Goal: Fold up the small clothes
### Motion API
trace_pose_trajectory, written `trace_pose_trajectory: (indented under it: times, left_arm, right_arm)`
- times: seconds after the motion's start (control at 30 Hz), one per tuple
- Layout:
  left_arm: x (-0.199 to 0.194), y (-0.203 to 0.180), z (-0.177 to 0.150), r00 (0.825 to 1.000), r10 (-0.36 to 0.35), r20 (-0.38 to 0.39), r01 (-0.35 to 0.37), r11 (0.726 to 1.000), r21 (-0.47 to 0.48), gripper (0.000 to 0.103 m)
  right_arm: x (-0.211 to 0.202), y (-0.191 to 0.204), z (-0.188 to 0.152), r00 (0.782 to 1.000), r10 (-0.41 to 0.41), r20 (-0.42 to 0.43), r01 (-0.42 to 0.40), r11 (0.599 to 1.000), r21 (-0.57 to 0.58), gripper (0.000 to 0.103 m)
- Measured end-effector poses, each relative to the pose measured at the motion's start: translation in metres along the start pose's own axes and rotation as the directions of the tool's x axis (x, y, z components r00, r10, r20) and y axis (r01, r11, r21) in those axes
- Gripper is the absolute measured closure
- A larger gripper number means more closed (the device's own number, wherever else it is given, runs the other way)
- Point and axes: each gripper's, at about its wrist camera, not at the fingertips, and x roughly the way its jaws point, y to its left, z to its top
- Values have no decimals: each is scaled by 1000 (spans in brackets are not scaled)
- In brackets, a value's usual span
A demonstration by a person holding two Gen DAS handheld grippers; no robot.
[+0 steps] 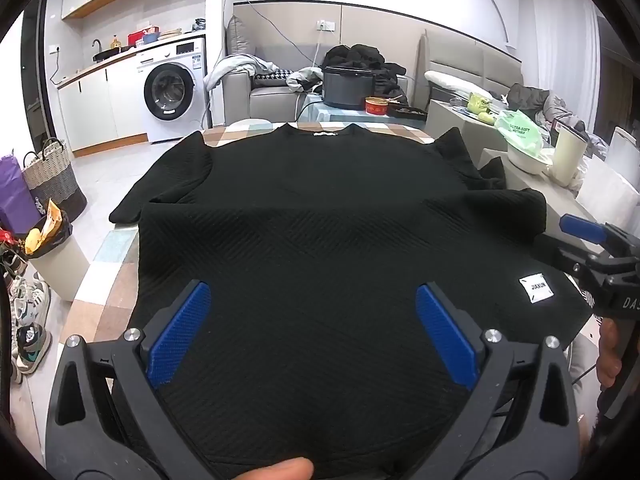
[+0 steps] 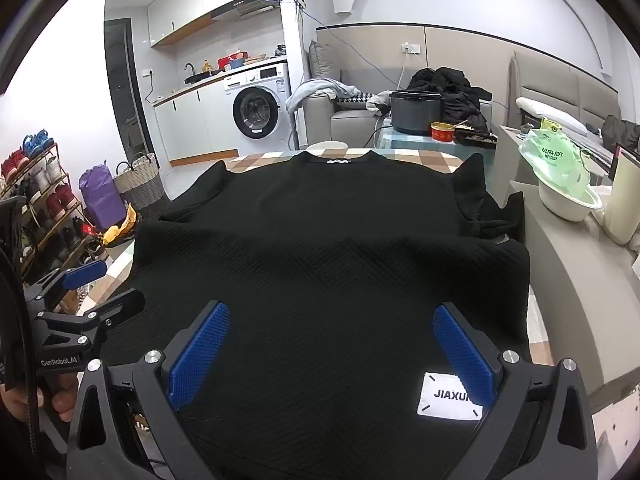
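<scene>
A black knit sweater (image 1: 320,216) lies spread flat on a checked tablecloth (image 1: 248,130), collar at the far side, hem toward me; it also shows in the right wrist view (image 2: 328,248). A white "JIAXUN" label (image 1: 535,290) sits near the hem's right corner, and shows in the right wrist view (image 2: 450,398). My left gripper (image 1: 312,300) is open above the hem's left part, blue pads wide apart. My right gripper (image 2: 330,320) is open above the hem's right part, its right pad over the label. Each gripper shows at the other view's edge: right gripper (image 1: 592,248), left gripper (image 2: 92,284).
A grey side counter (image 2: 568,280) at the right holds a white bowl with a green bag (image 2: 564,188). A rice cooker (image 1: 348,86) and a red bowl (image 1: 376,106) stand beyond the table. Baskets (image 1: 52,176) and shoes (image 1: 28,320) lie on the floor at left.
</scene>
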Motion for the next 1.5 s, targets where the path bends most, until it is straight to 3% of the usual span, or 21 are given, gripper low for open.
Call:
trace_pose_trajectory:
  times: [1.5]
  left_arm:
    - [-1,0,0,1000,10,11,-10,1000,3,1]
  right_arm:
    - [-2,-2,1,1000,-6,4,6,1000,2,0]
